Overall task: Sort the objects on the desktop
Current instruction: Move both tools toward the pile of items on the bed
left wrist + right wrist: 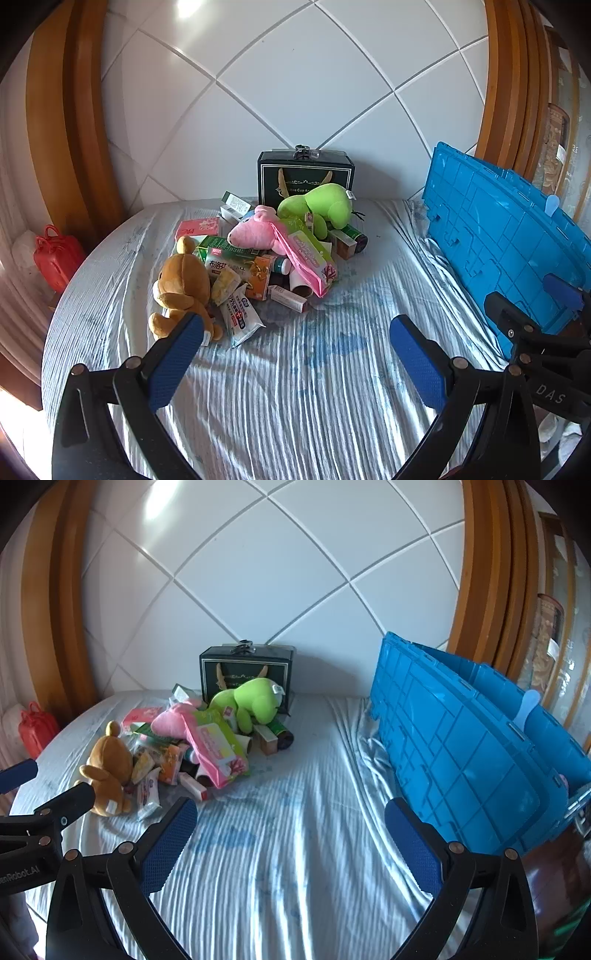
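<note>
Hovering above the near part of the bed, the left gripper has its 2 blue-padded jaws spread wide with nothing between them, only the striped pale sheet below. The right gripper is just as wide apart and equally empty, over the same wrinkled sheet; its black frame also shows at the right edge of the left wrist view.

Items to be sorted lie in 1 heap toward the far edge of the bed, left of its middle. A brown plush bear sits at the heap's near left side, just beyond the left gripper's left finger. A pink plush toy lies in the middle of the heap, with a green plush toy behind it on the right. A pink and green flat packet leans across the heap's right side, and small medicine boxes and sachets are jumbled under and around the toys. A white sachet lies at the near edge of the heap, beside the bear.

Behind the heap, a dark gift box stands upright against the white tiled headboard at the far edge. A blue plastic crate stands along the right edge of the bed, its ribbed side facing the heap, well apart from it. A red bag sits off the left edge.
</note>
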`<state>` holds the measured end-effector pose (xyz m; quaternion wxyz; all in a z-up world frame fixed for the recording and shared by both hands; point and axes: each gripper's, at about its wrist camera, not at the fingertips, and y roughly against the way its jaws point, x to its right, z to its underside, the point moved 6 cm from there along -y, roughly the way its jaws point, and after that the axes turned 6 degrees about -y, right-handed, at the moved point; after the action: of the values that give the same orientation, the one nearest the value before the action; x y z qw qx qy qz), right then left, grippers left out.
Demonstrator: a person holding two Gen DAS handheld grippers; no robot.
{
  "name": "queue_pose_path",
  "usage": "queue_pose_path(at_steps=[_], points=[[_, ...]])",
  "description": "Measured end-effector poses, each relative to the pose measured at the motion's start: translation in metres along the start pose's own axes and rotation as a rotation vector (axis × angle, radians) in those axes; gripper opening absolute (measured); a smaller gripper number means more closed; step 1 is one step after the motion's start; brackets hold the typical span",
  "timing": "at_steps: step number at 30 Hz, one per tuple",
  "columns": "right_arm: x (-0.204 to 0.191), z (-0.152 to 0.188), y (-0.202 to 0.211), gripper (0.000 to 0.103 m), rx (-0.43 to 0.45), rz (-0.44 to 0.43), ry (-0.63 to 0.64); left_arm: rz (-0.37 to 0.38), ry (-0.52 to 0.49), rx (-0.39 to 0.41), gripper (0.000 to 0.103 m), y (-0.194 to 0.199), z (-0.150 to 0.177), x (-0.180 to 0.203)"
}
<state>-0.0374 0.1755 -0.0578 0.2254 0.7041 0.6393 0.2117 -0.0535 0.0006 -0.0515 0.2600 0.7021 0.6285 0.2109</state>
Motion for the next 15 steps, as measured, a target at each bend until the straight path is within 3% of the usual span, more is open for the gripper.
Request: queue_pose_path(at_steps=[15], points=[[0.016, -0.013, -0.029, 0.103, -0.021, -0.066, 0.039, -0.068, 0.052, -0.029, 0.102, -0.015, -0.007, 0.016]])
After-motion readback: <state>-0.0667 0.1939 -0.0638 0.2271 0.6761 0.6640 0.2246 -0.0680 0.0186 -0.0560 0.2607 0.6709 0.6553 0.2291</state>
